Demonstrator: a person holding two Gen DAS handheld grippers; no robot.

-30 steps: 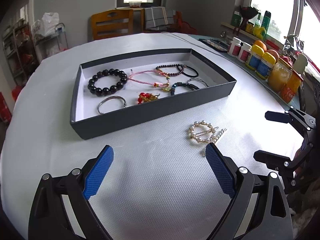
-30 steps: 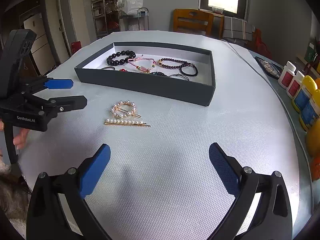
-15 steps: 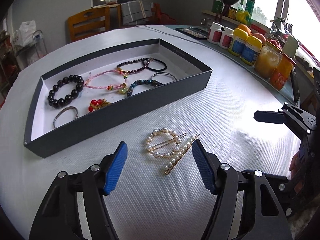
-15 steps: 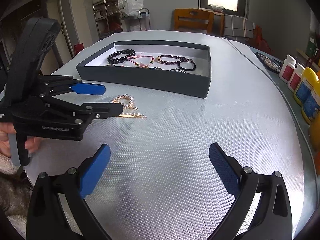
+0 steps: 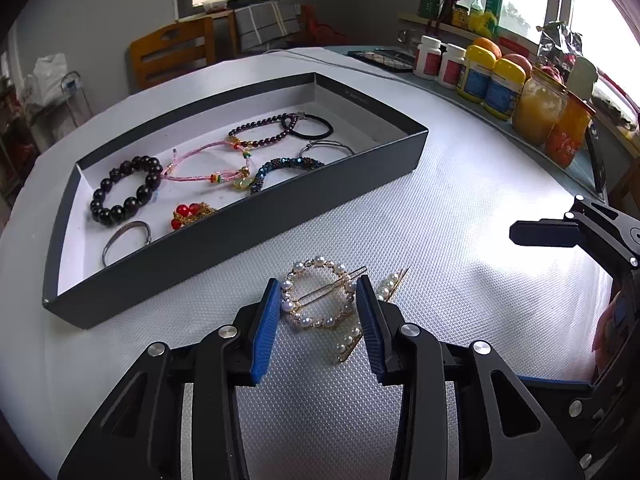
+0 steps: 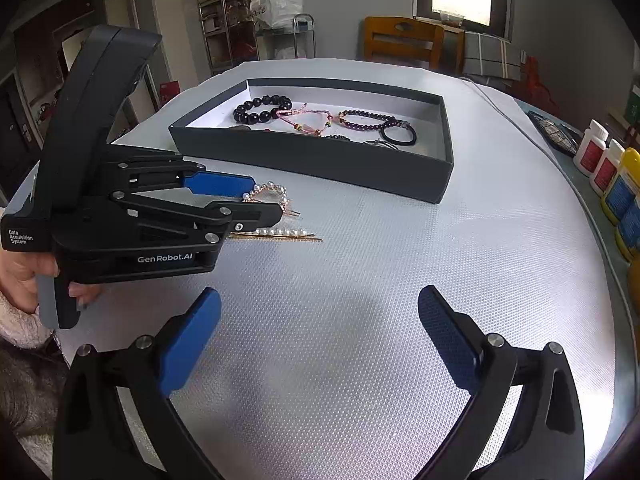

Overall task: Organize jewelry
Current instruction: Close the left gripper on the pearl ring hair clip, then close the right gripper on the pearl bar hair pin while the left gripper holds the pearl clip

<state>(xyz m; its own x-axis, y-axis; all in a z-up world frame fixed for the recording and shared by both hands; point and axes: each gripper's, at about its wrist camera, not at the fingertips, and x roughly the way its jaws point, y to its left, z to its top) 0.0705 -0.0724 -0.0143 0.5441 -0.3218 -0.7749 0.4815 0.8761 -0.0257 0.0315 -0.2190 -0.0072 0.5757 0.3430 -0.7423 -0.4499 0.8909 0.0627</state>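
My left hand-held gripper [image 5: 318,304] sits low on the bench [image 5: 460,240], its narrowed pads touching either side of the round pearl clip [image 5: 318,300]. I can't tell if it grips. My right hand-held gripper [image 6: 320,328] hangs wide apart, holding nothing.

- We see a round pearl hair clip [image 5: 318,299] flat on the table, just in front of the tray.
- A straight pearl hairpin [image 6: 280,234] lies beside it (partly hidden in the left view).
- The dark tray [image 5: 224,232] holds our bracelets: black beads [image 5: 126,190], pink cord [image 5: 200,162], hair tie [image 5: 312,126].
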